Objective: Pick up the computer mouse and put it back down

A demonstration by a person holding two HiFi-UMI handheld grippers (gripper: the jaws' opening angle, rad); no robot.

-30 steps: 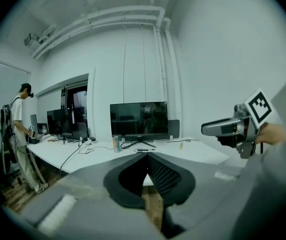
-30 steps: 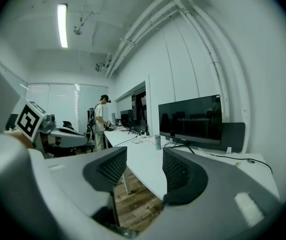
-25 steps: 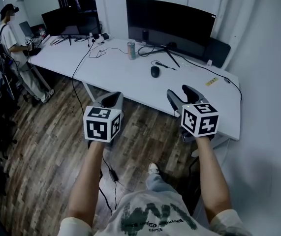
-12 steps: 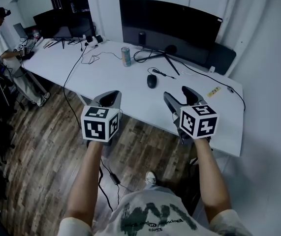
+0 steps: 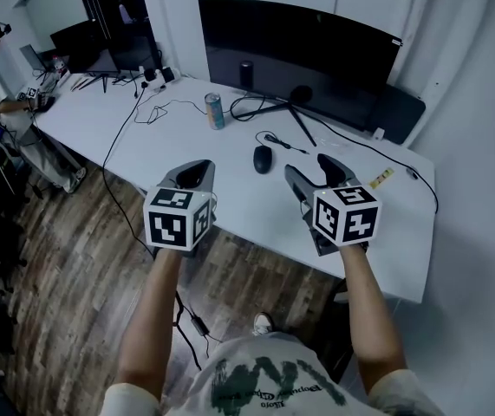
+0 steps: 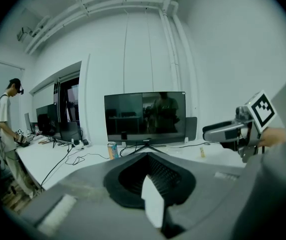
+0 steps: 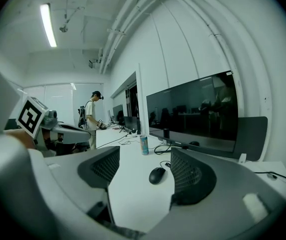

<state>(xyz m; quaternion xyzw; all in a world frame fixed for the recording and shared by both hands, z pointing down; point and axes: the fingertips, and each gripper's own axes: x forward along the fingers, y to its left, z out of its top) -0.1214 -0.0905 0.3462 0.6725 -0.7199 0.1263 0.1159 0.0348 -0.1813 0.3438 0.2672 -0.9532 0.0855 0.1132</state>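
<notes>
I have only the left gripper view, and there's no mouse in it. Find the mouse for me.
Observer: In the head view the mouse lies on the white table, close to the right gripper and not touching it.
Operator: Report that gripper's jaws.
Observer: The right gripper view shows them wide apart with nothing between the pads. The mouse sits framed in the gap, farther along the table.
Operator: Say what lies near the mouse.
Observer: A dark cable lies just beyond it, toward the monitor.

Print on the can [image 5: 215, 111] and the yellow object [image 5: 381, 178] are too small to make out.
</notes>
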